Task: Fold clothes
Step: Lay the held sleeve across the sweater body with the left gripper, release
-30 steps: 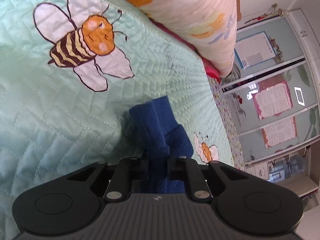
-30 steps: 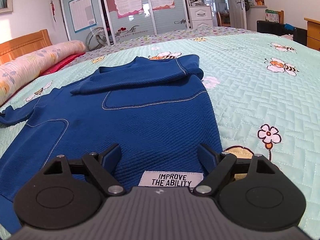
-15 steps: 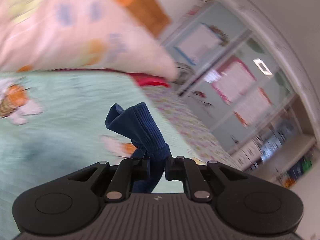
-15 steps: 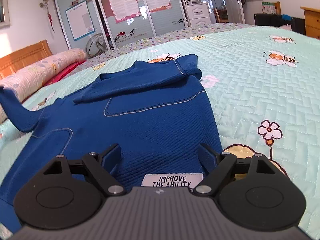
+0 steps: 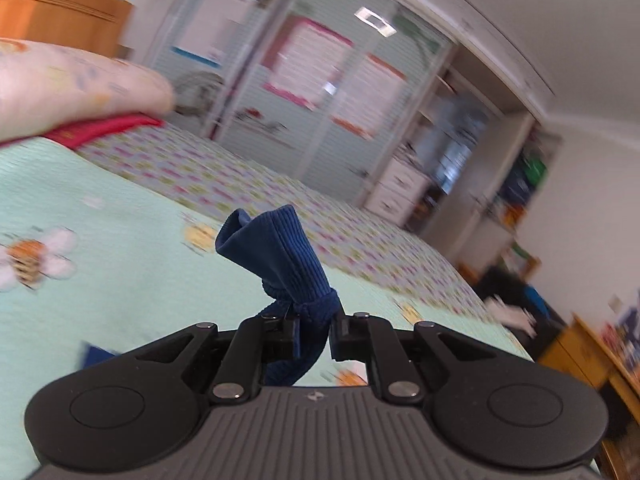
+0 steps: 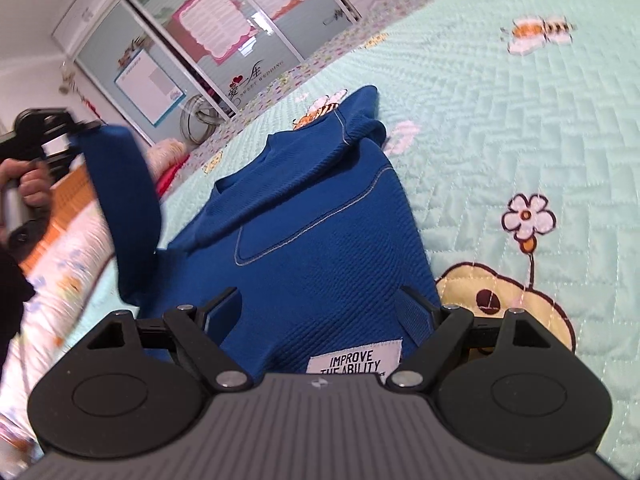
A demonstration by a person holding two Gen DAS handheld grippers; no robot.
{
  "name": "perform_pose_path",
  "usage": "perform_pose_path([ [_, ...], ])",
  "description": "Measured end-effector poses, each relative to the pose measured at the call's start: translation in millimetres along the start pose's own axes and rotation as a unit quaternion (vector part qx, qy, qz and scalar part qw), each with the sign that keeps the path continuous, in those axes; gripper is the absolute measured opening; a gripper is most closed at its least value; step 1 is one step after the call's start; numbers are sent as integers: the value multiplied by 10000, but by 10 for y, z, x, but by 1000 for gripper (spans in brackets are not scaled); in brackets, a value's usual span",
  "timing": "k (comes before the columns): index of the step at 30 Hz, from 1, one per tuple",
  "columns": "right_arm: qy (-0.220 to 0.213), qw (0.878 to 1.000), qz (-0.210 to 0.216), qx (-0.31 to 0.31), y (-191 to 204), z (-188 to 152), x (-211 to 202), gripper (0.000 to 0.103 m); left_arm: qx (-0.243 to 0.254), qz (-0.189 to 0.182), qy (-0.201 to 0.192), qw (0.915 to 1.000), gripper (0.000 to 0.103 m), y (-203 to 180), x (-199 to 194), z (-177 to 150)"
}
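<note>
We find the left gripper point(image 5: 314, 330) with jaws drawn narrow, pinching the ribbed blue cuff point(image 5: 276, 256) of the sweater's sleeve. A second ago that cuff lay low against the mint-green quilted bedspread point(image 5: 120, 280); now it rides well above it, the view rolled level and facing the sliding wardrobe doors point(image 5: 320, 92).

The right gripper point(image 6: 320, 312) keeps its jaws wide with nothing pinched, hovering over the hem of the blue knit sweater point(image 6: 320, 240) and its white label point(image 6: 354, 362).

Only the right wrist view shows the whole sweater: body flat on the bedspread, one sleeve already folded across the chest, the other sleeve point(image 6: 124, 208) lifted at left by a hand point(image 6: 34, 184) holding the left gripper.
</note>
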State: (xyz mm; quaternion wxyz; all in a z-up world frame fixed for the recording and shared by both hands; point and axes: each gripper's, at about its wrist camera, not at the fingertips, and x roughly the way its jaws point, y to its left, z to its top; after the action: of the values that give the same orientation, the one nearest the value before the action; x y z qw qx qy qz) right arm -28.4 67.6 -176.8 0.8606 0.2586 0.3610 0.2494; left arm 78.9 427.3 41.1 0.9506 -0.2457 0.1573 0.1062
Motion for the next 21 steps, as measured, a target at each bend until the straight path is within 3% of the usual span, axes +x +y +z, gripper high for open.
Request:
perform_pose_path([
  [5, 121, 9982, 295, 508, -144, 67, -55, 84, 510, -216, 648, 9964, 13, -422, 474, -652],
  [13, 209, 9920, 621, 1082, -319, 131, -109, 84, 1446, 123, 1460, 9786, 14, -555, 963, -1546],
  [15, 216, 9911, 632, 1151, -332, 141, -103, 84, 1685, 144, 1600, 9725, 20, -565, 994, -1629],
  [18, 219, 9907, 625, 1187, -336, 146, -94, 84, 1940, 16, 1599, 9679, 38, -614, 909, -1656],
  [20, 212, 9909, 615, 1177, -341, 147, -88, 84, 1752, -291, 1452, 9733, 52, -582, 756, -1580],
  [21, 206, 9911, 606, 1169, -343, 147, -86, 84, 1586, -490, 1385, 9764, 53, -559, 670, -1534],
])
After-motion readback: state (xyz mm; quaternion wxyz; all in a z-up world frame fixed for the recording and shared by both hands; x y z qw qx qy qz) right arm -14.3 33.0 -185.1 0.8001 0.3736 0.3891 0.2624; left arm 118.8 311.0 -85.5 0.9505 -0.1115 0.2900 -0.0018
